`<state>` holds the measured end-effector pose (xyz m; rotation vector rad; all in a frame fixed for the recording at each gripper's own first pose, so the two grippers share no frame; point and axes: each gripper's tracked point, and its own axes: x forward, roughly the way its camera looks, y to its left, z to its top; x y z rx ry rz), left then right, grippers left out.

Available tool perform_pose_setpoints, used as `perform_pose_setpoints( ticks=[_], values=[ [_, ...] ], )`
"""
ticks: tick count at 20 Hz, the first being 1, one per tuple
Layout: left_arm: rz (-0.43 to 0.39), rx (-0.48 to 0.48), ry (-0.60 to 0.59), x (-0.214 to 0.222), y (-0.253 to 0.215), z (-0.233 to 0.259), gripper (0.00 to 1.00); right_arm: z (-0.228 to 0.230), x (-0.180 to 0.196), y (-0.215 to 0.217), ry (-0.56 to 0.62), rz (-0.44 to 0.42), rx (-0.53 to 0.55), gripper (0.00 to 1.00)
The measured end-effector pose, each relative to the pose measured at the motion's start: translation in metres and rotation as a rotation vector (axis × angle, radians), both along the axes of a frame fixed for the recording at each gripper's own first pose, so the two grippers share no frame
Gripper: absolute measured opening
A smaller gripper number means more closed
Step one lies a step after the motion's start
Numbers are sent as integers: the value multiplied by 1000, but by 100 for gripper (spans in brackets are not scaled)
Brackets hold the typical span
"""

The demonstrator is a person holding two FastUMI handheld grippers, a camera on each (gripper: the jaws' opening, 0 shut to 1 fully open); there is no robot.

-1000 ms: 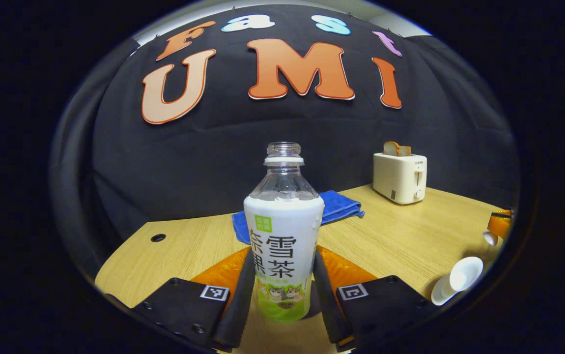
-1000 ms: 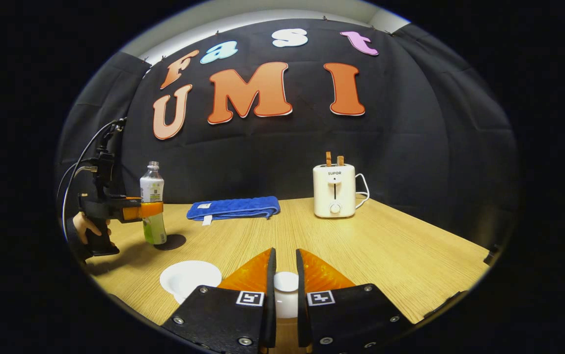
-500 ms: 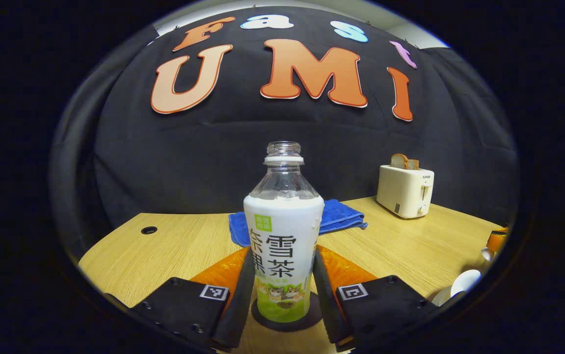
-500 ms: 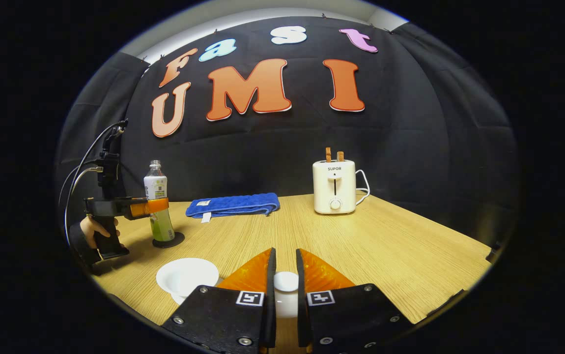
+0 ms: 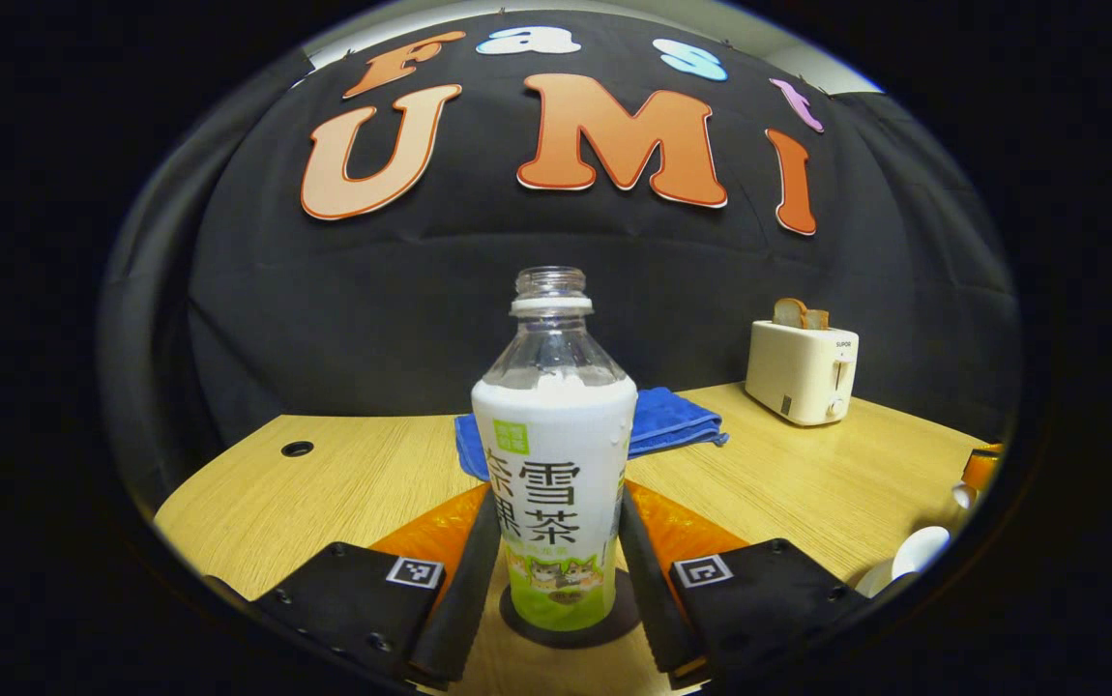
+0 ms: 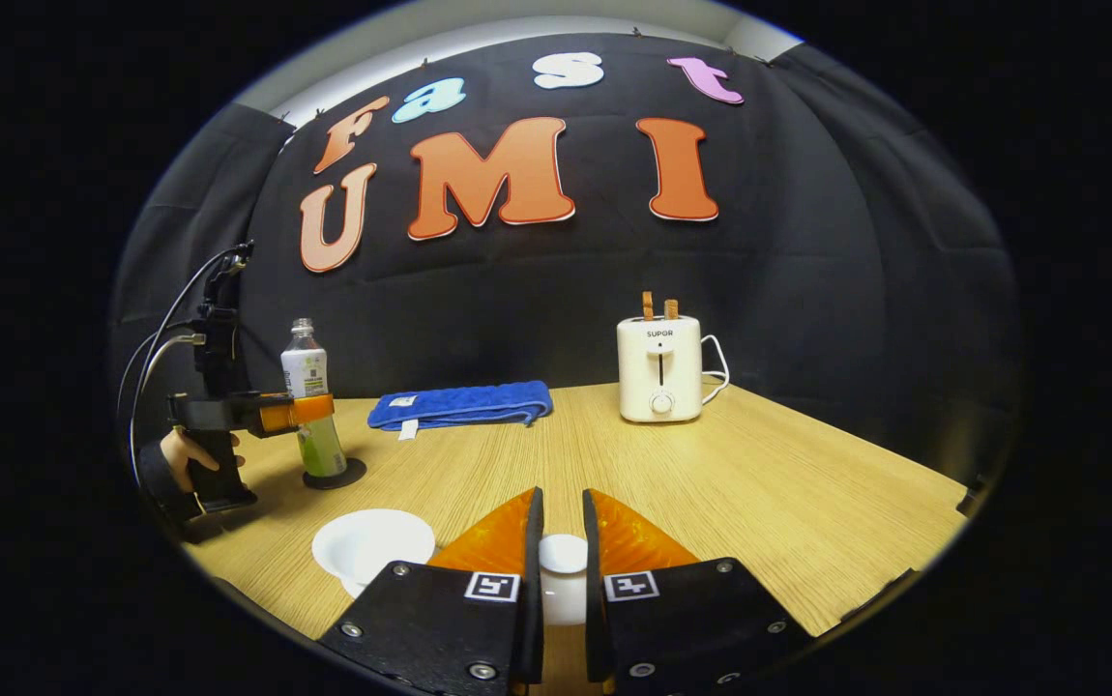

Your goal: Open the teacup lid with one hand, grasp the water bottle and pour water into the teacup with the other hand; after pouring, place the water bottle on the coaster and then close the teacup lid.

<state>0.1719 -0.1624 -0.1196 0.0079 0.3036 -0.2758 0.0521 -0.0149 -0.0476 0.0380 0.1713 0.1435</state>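
**Bottle set on coaster, lid held in the other tongs**

While the wooden desk [image 6: 711, 464] spreads across both views, the biggest thing on it is the cream toaster [image 6: 658, 368] with two slices of bread sticking out of its top, standing near the back wall. A folded blue towel [image 6: 461, 405] lies to its left, also toward the back.

Next in size is the water bottle [image 5: 554, 454], uncapped and upright, with its base resting on the round dark coaster [image 5: 570, 617]. In the left gripper view the left tongs [image 5: 556, 570] are closed on the bottle, one finger against each side of its lower half. The right gripper view shows the same from farther off: the bottle [image 6: 310, 401] on the coaster [image 6: 334, 476] at the left side of the desk, gripped around its middle, with a person's hand [image 6: 190, 454] on the handle.

The white teacup [image 6: 372, 547] sits open near the front of the desk, just left of the right tongs [image 6: 561, 570]. Those tongs are clamped on the knob of the white teacup lid [image 6: 563, 575], which sits between the two fingers. In the left gripper view the cup [image 5: 914, 556] appears at the far right edge.
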Motion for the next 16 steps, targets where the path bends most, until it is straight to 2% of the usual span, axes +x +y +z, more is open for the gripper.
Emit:
perform_pose_setpoints(
  ticks=[3, 5, 13, 15, 16],
  values=[
    [-2, 5, -6, -2, -1, 0, 75, -1, -1, -1, 0, 1, 1, 17],
    [-6, 16, -15, -3, -2, 1, 85, -1, -1, -1, 0, 0, 1, 17],
    [6, 40, -2, -34, 6, 0, 88, 10, -4, 7, -13, 16, 7, 17],
    [22, 53, -5, -45, 9, 3, 87, 18, -6, 16, -24, 33, 3, 17],
    [21, 56, -13, -53, 10, 6, 89, 22, -6, 22, -30, 41, 6, 17]
  ],
)
